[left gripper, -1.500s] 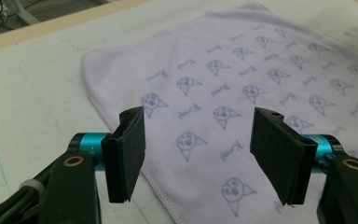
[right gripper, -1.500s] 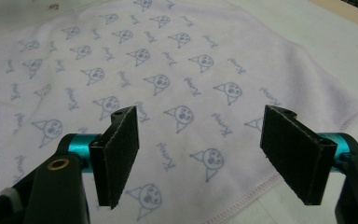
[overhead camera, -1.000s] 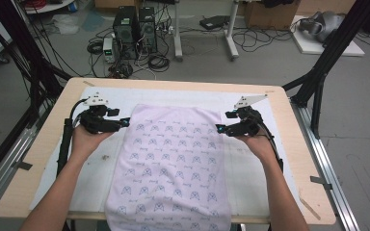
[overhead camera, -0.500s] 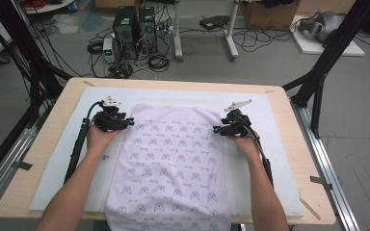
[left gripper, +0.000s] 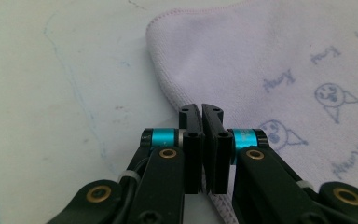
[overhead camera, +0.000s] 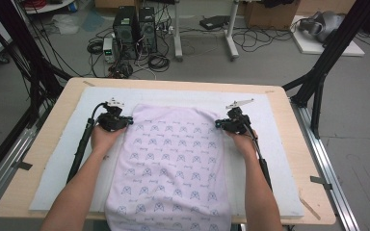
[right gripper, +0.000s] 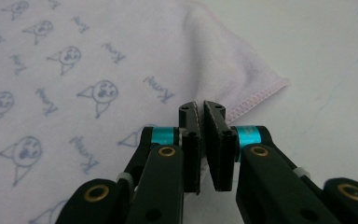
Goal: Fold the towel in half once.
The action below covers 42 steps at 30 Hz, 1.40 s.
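Left gripper [overhead camera: 126, 121], seen from the high view at the far left corner of the towel [overhead camera: 171, 168]. In the left gripper view the two black jaws have just been closing and now stand pressed together, pinching the towel's stitched hem [left gripper: 168, 95] between them; the cloth passes under and between the pads, with the rounded corner just beyond the tips.

Right gripper [overhead camera: 218, 123], at the far right corner of the same towel. In the right gripper view its jaws have likewise just been closing and are now clamped on the hem [right gripper: 254, 100], with a thin layer of fabric caught in the narrow gap; the pointed corner of the cloth lies just to the side of the tips.

The towel is pale lilac with a repeating blue print of small faces and script. It lies flat along the middle of the white mat [overhead camera: 289, 159], its near end hanging over the near edge of the wooden table [overhead camera: 38, 159]. Each gripper is held in one hand [overhead camera: 105, 138], forearms entering from the near side.

Counts: one towel; two grippers, one per far corner; two hands; one mat; one table. On the floor beyond the table stand two dark computer towers [overhead camera: 135, 26] among loose cables
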### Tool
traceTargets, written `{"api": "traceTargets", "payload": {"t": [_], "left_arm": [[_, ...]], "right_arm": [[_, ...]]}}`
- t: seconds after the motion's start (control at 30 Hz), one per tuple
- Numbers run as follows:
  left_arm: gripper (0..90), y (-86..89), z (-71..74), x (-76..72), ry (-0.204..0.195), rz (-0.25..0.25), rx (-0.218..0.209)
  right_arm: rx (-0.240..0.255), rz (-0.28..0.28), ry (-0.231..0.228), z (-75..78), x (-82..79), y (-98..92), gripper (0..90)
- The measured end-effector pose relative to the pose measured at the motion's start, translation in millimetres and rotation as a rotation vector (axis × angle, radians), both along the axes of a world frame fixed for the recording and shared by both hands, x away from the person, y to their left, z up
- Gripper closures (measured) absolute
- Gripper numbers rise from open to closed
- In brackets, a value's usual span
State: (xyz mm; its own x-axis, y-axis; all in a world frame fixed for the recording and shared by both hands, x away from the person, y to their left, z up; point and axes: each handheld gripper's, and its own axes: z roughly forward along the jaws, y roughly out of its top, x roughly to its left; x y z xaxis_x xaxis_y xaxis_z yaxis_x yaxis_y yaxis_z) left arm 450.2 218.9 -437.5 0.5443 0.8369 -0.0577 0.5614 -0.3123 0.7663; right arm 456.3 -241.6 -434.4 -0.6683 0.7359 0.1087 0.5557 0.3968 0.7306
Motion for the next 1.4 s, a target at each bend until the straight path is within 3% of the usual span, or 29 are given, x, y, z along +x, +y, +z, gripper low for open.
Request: {"api": "traceTargets", "payload": {"t": [0.17, 0.23, 0.4, 0.57, 0.67, 0.77, 0.87, 0.93, 1.0, 1.07, 1.17, 1.2, 1.23, 1.3, 1.37, 1.4], "left_arm": [[86.8, 8.1, 22.9, -12.6, -0.069, -0.039, -0.044], [86.8, 10.8, 35.8, -23.7, -0.097, -0.072, -0.026], [86.8, 14.7, 54.8, -61.2, -0.155, -0.126, -0.034], [86.7, 21.4, 42.8, -113.7, -0.150, -0.185, -0.008], [85.4, 27.0, 29.8, -141.3, -0.124, -0.231, -0.016], [67.6, 30.9, 25.2, -156.0, -0.115, -0.235, -0.003], [55.1, 32.6, 30.6, -153.0, -0.125, -0.219, -0.007], [50.3, 31.0, 34.2, -143.8, -0.127, -0.203, -0.034], [48.9, 27.0, 33.7, -133.3, -0.126, -0.195, -0.035], [45.4, 22.8, 27.5, -121.2, -0.096, -0.188, -0.054], [42.7, 15.1, 16.2, -103.6, -0.036, -0.181, -0.045], [44.9, 13.6, 13.1, -99.7, -0.018, -0.197, -0.052], [52.8, 11.9, 10.2, -97.3, -0.013, -0.214, -0.055], [68.7, 9.1, 7.2, -95.4, -0.024, -0.225, -0.021], [82.6, 10.2, 8.6, -95.9, -0.038, -0.229, -0.037], [84.5, 11.3, 10.5, -96.9, -0.048, -0.226, -0.040]], "right_arm": [[0.029, 0.033, -0.046, 24.0, -5.8, -6.5, 85.7], [0.071, 0.044, -0.066, 37.3, -12.7, -10.8, 85.7], [0.085, 0.113, -0.077, 58.2, -43.6, -14.0, 85.6], [0.091, 0.174, -0.079, 53.3, -86.4, -16.8, 85.5], [0.083, 0.219, -0.032, 37.0, -110.9, -19.1, 82.6], [0.051, 0.229, -0.007, 27.7, -125.9, -23.5, 70.9], [0.090, 0.211, -0.016, 29.6, -128.6, -29.3, 62.8], [0.083, 0.184, -0.033, 32.6, -124.2, -27.5, 58.5], [0.081, 0.175, -0.036, 31.7, -117.3, -22.2, 51.8], [0.072, 0.169, -0.016, 26.8, -108.5, -15.8, 48.9], [0.049, 0.153, 0.024, 14.4, -94.8, -7.6, 45.3], [0.043, 0.150, 0.036, 10.1, -90.8, -5.8, 44.9], [0.039, 0.150, 0.049, 6.2, -87.7, -4.1, 45.6], [0.027, 0.173, 0.075, 1.2, -84.8, -1.2, 56.5], [0.020, 0.192, 0.065, 2.0, -85.3, -0.5, 71.1], [0.027, 0.201, 0.050, 4.3, -86.3, -0.6, 73.9]]}}
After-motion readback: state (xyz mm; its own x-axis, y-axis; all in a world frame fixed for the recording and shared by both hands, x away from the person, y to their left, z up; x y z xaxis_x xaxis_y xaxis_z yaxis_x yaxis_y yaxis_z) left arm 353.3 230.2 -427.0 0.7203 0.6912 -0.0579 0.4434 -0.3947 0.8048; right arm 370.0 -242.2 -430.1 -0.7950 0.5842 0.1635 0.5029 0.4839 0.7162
